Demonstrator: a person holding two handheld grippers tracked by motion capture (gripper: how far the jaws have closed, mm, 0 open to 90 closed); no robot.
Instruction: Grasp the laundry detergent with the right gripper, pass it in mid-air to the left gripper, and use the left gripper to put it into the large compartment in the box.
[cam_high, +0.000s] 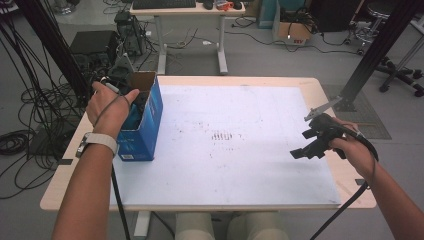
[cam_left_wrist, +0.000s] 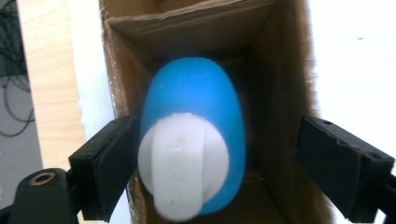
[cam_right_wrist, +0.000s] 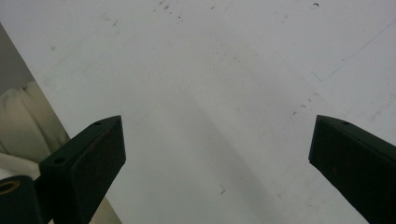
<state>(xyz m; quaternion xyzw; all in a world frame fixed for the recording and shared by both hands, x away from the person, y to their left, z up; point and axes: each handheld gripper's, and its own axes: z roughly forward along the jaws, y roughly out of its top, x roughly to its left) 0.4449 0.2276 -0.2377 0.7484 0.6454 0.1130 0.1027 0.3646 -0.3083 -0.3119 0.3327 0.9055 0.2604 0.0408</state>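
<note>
A: What is seen at the left edge of the tabletop?

B: A blue cardboard box (cam_high: 144, 117) is stood there, open at the top. The left gripper (cam_left_wrist: 210, 168) is held down inside it. A blue and white plastic toy (cam_left_wrist: 192, 140) is seen between the jaws. One pad looks to be touching it, the other is well apart, so the toy is not squeezed.

A: How should the toy be handled?

B: It is judged light, hard and smooth, so it could slip. It is best gripped across the round blue sides.

A: And to the right?

B: A scuffed white board (cam_high: 240, 150) is laid on the wooden table (cam_high: 325, 85). The right gripper (cam_high: 307, 145) is held wide open and empty near the right edge. Cables and desks are seen behind.
</note>
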